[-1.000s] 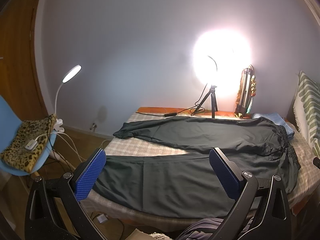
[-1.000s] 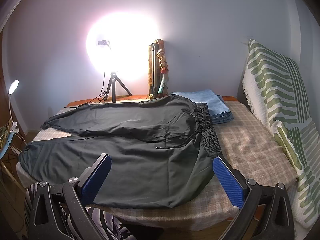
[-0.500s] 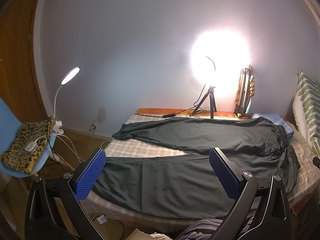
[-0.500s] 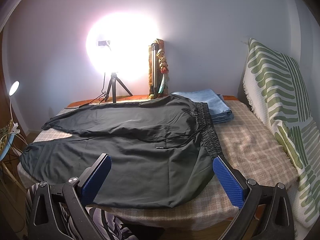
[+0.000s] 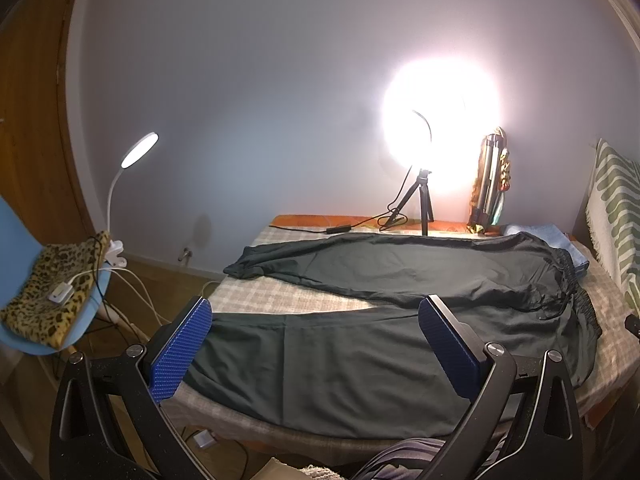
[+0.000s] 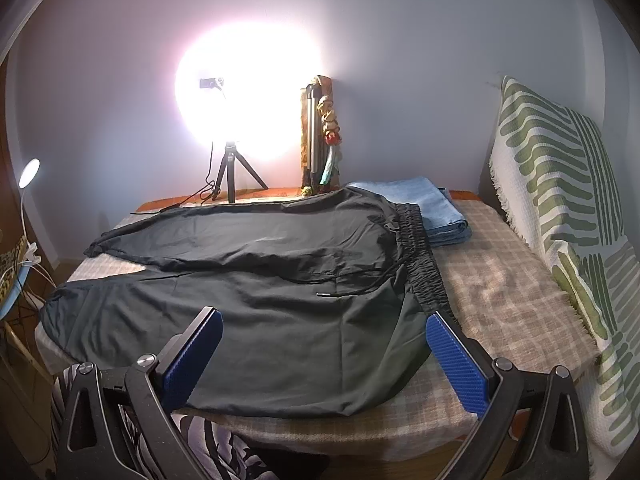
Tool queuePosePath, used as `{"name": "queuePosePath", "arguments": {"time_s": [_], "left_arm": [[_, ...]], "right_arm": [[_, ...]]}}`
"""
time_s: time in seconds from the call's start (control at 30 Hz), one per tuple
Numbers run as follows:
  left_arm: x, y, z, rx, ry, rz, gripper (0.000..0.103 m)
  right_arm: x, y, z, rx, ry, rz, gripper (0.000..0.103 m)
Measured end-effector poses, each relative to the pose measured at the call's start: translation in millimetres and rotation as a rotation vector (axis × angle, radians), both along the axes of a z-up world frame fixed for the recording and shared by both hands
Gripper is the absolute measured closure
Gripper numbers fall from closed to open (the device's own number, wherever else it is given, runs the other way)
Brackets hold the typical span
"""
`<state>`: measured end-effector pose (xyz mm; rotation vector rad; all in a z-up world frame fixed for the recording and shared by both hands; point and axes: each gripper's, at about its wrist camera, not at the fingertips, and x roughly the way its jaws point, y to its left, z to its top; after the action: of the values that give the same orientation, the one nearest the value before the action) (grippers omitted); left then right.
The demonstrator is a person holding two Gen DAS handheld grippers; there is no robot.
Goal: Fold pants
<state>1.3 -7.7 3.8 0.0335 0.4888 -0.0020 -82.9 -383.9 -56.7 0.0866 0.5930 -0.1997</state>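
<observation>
Dark grey-green pants [image 5: 360, 344] lie spread flat on a checked bed [image 5: 280, 300], legs to the left, elastic waistband [image 6: 420, 256] to the right. They also show in the right wrist view [image 6: 280, 312]. My left gripper [image 5: 316, 320] is open and empty, held above the near leg's front edge. My right gripper [image 6: 324, 332] is open and empty, above the near hip area, just left of the waistband. Neither touches the cloth.
A bright ring light on a tripod [image 6: 232, 176] and a folded tripod [image 6: 316, 140] stand at the back. A folded blue towel [image 6: 432, 212] lies by the waistband. A green-striped cushion [image 6: 560, 220] stands right. A blue chair [image 5: 48, 312] with lamp [image 5: 136, 152] stands left.
The left wrist view has shifted slightly right and a little closer to the bed. The right gripper has barely moved. The pants have not moved.
</observation>
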Motion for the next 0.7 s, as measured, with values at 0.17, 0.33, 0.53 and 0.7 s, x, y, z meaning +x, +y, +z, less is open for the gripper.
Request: {"name": "queuePosePath", "arguments": {"time_s": [0.17,0.33,0.53,0.7], "left_arm": [[1.0,0.0,0.0,0.0,0.001,-0.001,0.0],[2.2,-1.5,-0.6,0.0,0.004,-0.001,0.0],[3.7,-3.6,-1.4,0.002,0.008,-0.003,0.0],[5.2,-3.9,-4.1,0.002,0.013,-0.002,0.0]], "right_arm": [[0.5,0.6,-0.9,0.001,0.0,0.0,0.0],[0.0,0.2,-0.6,0.0,0.0,0.001,0.0],[0.1,0.2,-1.0,0.0,0.001,0.001,0.0],[0.4,0.4,-2.0,0.001,0.001,0.003,0.0]]}}
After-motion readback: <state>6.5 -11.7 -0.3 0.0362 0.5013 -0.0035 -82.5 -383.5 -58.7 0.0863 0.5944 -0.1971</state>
